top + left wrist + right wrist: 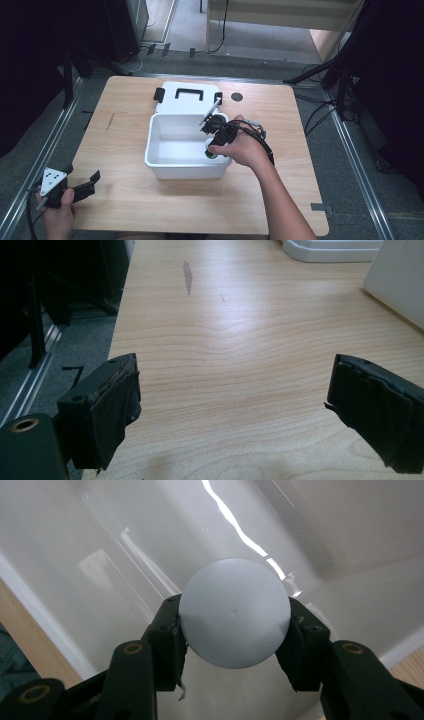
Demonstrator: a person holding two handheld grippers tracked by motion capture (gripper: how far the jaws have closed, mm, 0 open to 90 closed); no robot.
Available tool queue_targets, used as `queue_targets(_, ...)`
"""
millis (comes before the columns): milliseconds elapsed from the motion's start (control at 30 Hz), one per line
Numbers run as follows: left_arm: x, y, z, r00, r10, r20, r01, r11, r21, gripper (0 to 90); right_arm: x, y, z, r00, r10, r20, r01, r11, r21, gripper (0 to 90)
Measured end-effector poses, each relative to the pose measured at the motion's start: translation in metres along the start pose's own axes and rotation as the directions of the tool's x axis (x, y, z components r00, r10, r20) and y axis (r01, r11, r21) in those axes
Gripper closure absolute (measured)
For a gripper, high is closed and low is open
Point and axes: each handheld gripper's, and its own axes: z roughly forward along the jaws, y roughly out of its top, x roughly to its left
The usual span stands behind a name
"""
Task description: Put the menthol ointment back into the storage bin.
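A white open box [165,161] stands in the middle of the wooden table [125,200]. My right gripper [214,150] reaches down into the box's right side. In the right gripper view its jaws are shut on a white ball [235,612], held above the glossy inside of the box [125,540]. My left gripper [80,182] rests near the table's front left corner, held by a hand. In the left gripper view its two black pads [110,410] stand wide apart over bare wood, nothing between them.
The box's white lid [187,98] with a black handle lies flat behind the box. A small dark round disc [237,96] sits on the table to the lid's right. The box's side [400,280] shows at the upper right of the left gripper view.
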Motion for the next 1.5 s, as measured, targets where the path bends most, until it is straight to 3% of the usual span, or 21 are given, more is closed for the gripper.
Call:
queue_targets(833,0.0,0.0,0.0,1.0,0.0,0.001,0.0,1.0,0.001,7.7,0.008,0.013,0.039,0.9991,-0.041,0.011,0.039,0.994,0.097,51.5)
queue_targets(900,0.0,0.0,0.0,1.0,0.002,0.002,-0.002,1.0,0.001,7.8,0.01,0.013,0.047,0.9968,-0.072,0.033,0.067,0.988,0.139,51.5)
queue_targets(1033,0.0,0.0,0.0,1.0,0.001,0.002,-0.001,1.0,0.001,7.8,0.013,0.014,0.053,0.9947,-0.089,0.053,0.079,0.983,0.164,51.5)
queue_targets(1067,0.0,0.0,0.0,1.0,0.0,0.001,0.0,1.0,0.002,7.7,0.013,0.015,0.057,0.9915,-0.112,0.065,0.098,0.977,0.191,51.5)
queue_targets(1500,0.0,0.0,0.0,1.0,-0.002,0.0,0.002,1.0,0.001,7.7,0.016,0.015,0.061,0.987,-0.136,0.085,0.114,0.967,0.228,51.3)
